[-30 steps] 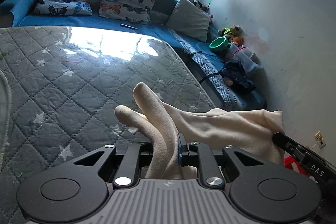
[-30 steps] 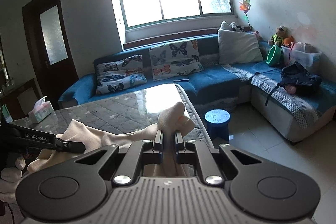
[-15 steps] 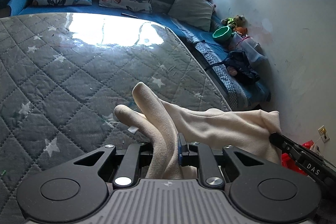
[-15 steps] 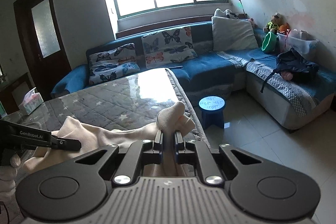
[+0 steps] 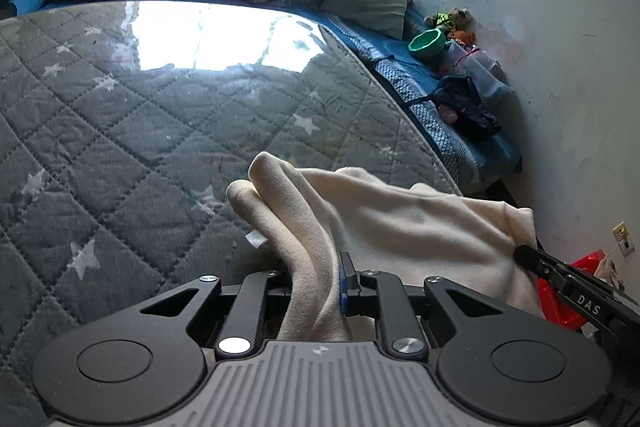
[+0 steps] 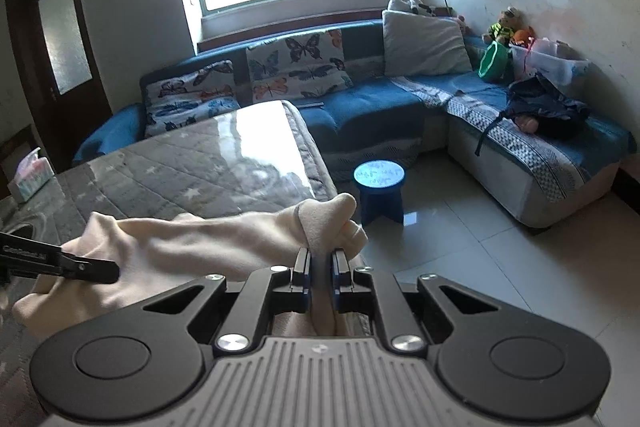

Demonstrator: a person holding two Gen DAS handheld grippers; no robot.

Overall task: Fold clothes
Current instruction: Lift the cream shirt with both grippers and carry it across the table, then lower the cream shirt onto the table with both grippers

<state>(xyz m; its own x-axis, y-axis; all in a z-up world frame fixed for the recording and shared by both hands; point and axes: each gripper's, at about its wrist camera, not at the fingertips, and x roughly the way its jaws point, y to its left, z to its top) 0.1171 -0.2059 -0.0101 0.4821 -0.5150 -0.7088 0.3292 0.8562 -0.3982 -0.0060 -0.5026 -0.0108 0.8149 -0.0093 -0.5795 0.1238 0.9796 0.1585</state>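
A cream fleece garment (image 5: 408, 223) hangs stretched between my two grippers above the grey quilted table (image 5: 140, 131). My left gripper (image 5: 320, 271) is shut on one bunched corner of it, the cloth poking up past the fingers. In the right wrist view my right gripper (image 6: 320, 263) is shut on the other corner, and the cream garment (image 6: 200, 239) runs off to the left. Each view shows the other gripper's black tip at the cloth's far end: the right gripper (image 5: 532, 255) and the left gripper (image 6: 92, 269).
A blue corner sofa (image 6: 372, 111) with butterfly cushions (image 6: 296, 67) stands behind the table. A small blue stool (image 6: 378, 183) sits on the tiled floor to the right of the table. A tissue box (image 6: 32, 175) rests at the table's far left. A red object (image 5: 560, 295) lies by the wall.
Both grippers have moved forward and lower over the table with the garment still held; the table surface fills more of the left wrist view and the window has slid up.
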